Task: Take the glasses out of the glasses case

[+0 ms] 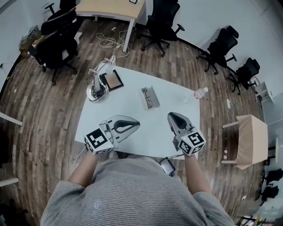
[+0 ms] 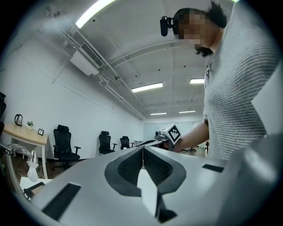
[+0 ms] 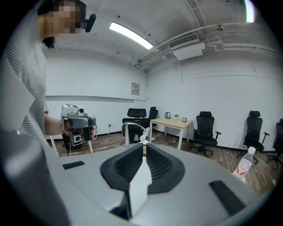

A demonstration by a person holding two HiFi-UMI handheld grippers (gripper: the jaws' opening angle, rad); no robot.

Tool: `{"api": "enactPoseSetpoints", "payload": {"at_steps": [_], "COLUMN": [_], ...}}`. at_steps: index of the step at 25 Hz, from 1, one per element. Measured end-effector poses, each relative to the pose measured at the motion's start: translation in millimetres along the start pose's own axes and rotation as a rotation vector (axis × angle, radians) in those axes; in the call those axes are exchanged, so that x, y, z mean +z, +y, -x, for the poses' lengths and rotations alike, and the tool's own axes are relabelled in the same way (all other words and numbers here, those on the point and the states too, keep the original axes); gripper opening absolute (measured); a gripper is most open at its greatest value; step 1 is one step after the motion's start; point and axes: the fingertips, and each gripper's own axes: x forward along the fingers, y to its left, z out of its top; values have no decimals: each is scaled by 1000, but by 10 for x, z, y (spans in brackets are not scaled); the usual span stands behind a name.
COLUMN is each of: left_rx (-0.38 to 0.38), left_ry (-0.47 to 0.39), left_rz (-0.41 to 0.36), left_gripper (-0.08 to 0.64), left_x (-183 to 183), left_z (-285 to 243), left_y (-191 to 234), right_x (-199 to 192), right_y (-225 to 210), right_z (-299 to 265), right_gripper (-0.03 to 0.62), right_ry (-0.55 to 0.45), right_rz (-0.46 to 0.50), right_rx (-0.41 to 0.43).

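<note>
The glasses case lies open in the middle of the white table, and the dark-framed glasses rest inside it. My left gripper hovers over the table's near left part, its tips pointing right, shut on nothing. My right gripper hangs at the near right, below and right of the case, also shut and empty. Neither touches the case. In the left gripper view the jaws meet at their tips and face the right gripper. In the right gripper view the closed tips point across the room.
A desk lamp and a brown-faced pad stand at the table's far left. A small bottle lies at the far right edge. Office chairs and a wooden desk stand beyond; a wooden stool is on the right.
</note>
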Motion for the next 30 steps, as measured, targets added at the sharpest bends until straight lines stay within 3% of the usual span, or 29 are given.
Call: {"api": "enactPoseSetpoints", "payload": {"at_steps": [13, 23, 26, 30], "left_rx": [94, 114, 134, 164], "left_ry": [-7, -6, -12, -17], "left_rz": [60, 93, 96, 109], "left_gripper": [14, 14, 14, 14], "left_x": [-111, -186, -190, -259], "left_z": [143, 189, 290, 386], "left_y": [134, 144, 177, 202], "right_x": [-113, -660, -869, -1154], "right_y": [-503, -681, -727, -788], "right_z": [-816, -1455, -1599, -1664], "right_gripper": [17, 21, 83, 89], "right_ry": [11, 238, 327, 443], "right_rz": [-175, -247, -264, -254], "right_rx": [-53, -71, -92, -112]}}
